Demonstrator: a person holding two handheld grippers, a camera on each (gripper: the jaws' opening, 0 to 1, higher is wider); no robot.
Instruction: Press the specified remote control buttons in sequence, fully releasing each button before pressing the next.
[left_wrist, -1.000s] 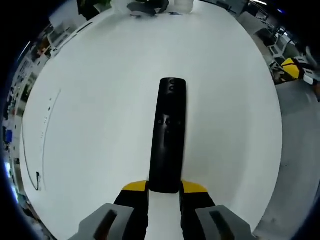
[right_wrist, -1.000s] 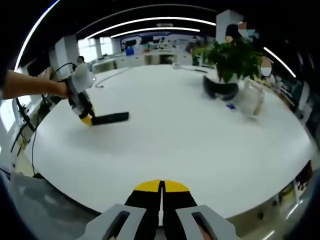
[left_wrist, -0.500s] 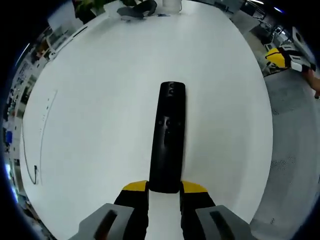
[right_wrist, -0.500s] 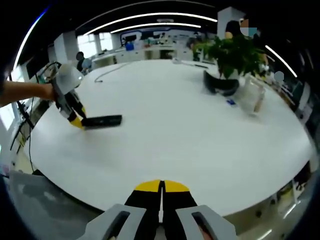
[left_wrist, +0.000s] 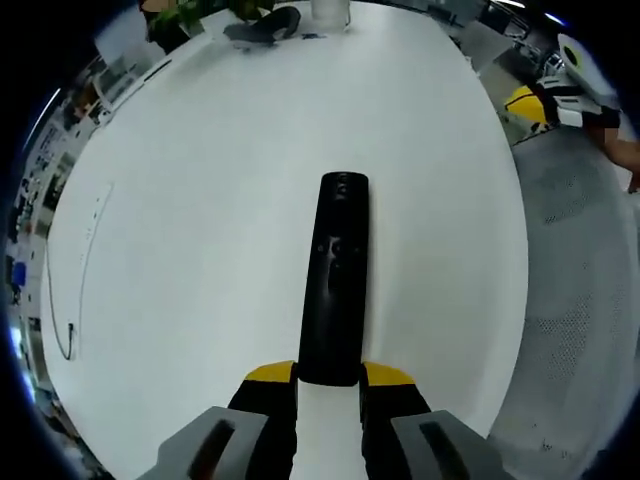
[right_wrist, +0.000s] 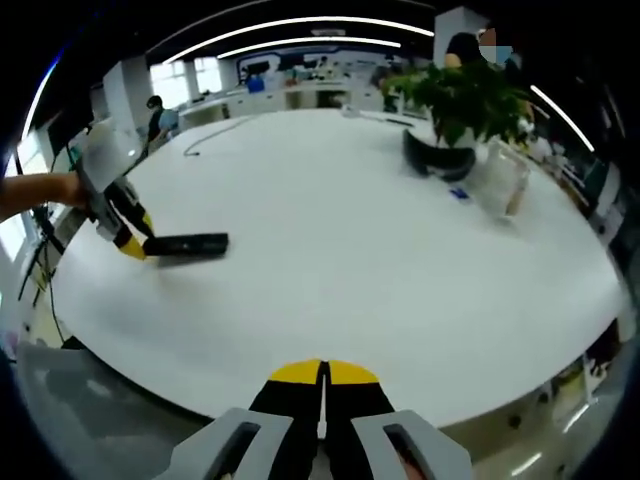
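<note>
- Okay, biggest first: I see the white round table in both views, and everything else sits on it.
- In the right gripper view a potted plant stands at the far side of the table, with a dark rounded object at its base and a clear container just beside that; I can't tell what either one is.
- In the left gripper view the same plant, pot and container cluster shows small at the table's far edge.
- My left gripper has its yellow-tipped jaws pinching the near end of the black remote control, one jaw on each side of it.
- The remote lies flat on the table near the edge, pointing straight away from the left gripper, buttons facing up; button detail too small to read.
- From the right gripper view I see that left gripper held by a hand at the table's left side, with the remote sticking out from it flat on the surface.
- My right gripper has its jaws pressed together with nothing between them, above the near table edge, well apart from the remote.
- The right gripper shows in the left gripper view too, off past the table edge.
- A thin cable runs along the table's left side in the left gripper view.
</note>
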